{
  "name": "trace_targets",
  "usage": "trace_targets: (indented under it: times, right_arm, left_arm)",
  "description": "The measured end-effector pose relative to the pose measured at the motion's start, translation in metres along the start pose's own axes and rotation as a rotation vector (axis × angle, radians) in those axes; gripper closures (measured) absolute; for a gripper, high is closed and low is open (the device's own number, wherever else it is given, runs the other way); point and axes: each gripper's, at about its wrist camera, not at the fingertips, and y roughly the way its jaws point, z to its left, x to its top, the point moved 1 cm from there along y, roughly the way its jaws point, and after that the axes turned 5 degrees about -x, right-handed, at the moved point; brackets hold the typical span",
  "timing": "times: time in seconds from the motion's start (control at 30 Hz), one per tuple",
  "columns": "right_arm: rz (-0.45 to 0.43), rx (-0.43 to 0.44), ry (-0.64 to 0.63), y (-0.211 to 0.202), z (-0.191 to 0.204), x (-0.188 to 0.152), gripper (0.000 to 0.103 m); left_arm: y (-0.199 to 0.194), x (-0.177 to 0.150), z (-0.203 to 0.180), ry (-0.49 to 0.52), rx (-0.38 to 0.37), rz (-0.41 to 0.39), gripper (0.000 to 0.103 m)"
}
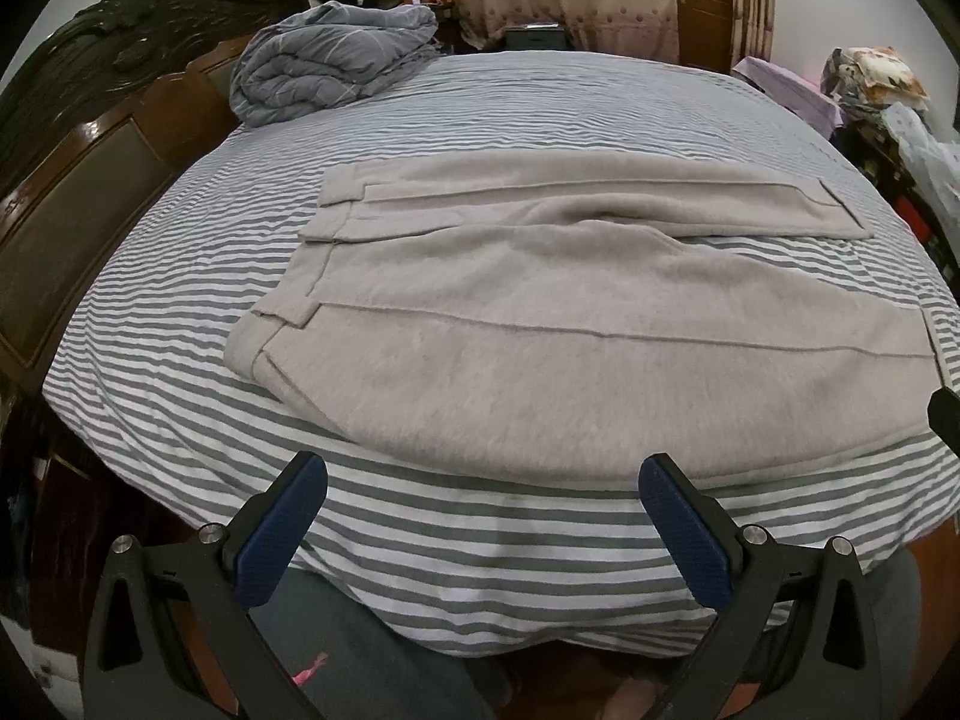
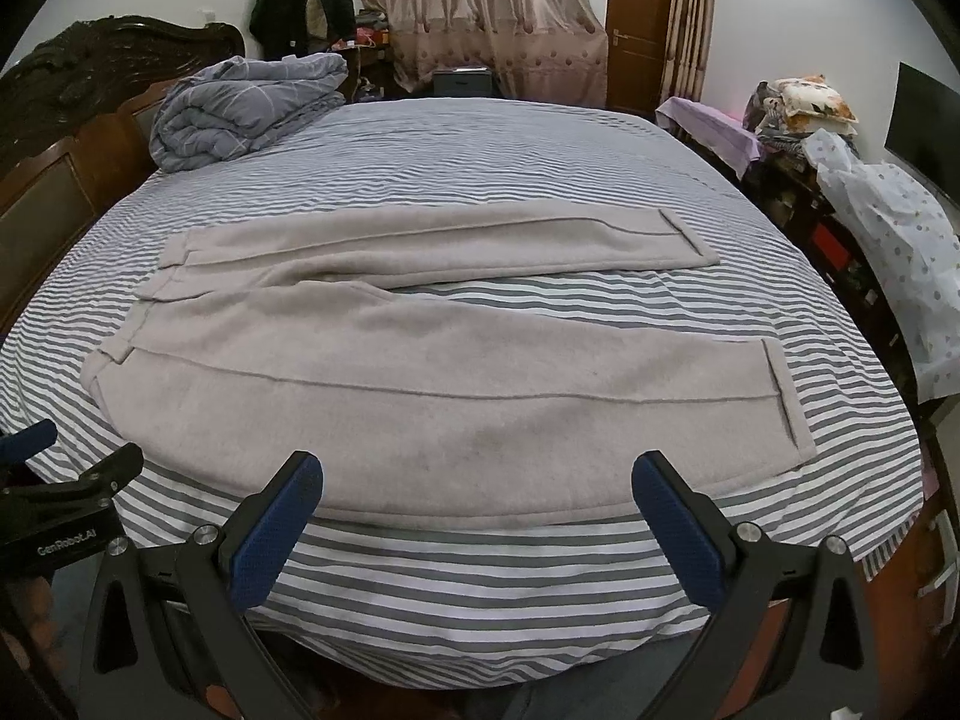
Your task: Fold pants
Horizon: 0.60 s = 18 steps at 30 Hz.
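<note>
Lying spread flat on the striped bed [image 2: 540, 138], the grey pants [image 2: 420, 372] are resting with the waistband toward the headboard [image 2: 78, 96] on the left and both cuffs pointing right; the near leg is running along the bed's front edge, the far leg is angling away, with a wedge of sheet showing between them. A rolled duvet [image 2: 240, 108] is sitting well apart at the far left corner.

The left hand-held gripper [image 1: 480, 498] and the right hand-held gripper [image 2: 477, 495] are both hovering wide open just short of the near leg, holding nothing.

The cloth is looking thick, fleecy and limp, so it is likely going to sag and drag rather than slide, and its weight looks moderate. Pinching the near leg's outer edge, one hold close to the waistband and one close to the cuff, looks the soundest way of carrying it over onto the far leg.
</note>
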Motion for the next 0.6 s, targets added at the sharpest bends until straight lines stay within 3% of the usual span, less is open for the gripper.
trace_targets:
  times: [0.13,0.3,0.5,0.6]
  right_arm:
    - [0.013,-0.002,-0.007,0.006,0.000,0.004,0.001]
    - [0.018,0.062,-0.014,0.014,0.000,0.019,0.001]
    - [0.034,0.241,-0.164,0.031,0.015,0.066,0.001]
    - [0.056,0.324,-0.231,0.050,0.022,0.105,0.001]
  left_arm:
    - [0.004,0.009,0.004,0.001,-0.013,0.001,0.000]
    - [0.007,0.039,0.029,-0.027,-0.034,-0.025,0.000]
    - [0.020,0.094,0.086,-0.019,-0.036,-0.078,0.000]
    - [0.037,0.122,0.113,0.012,0.010,-0.100,0.000]
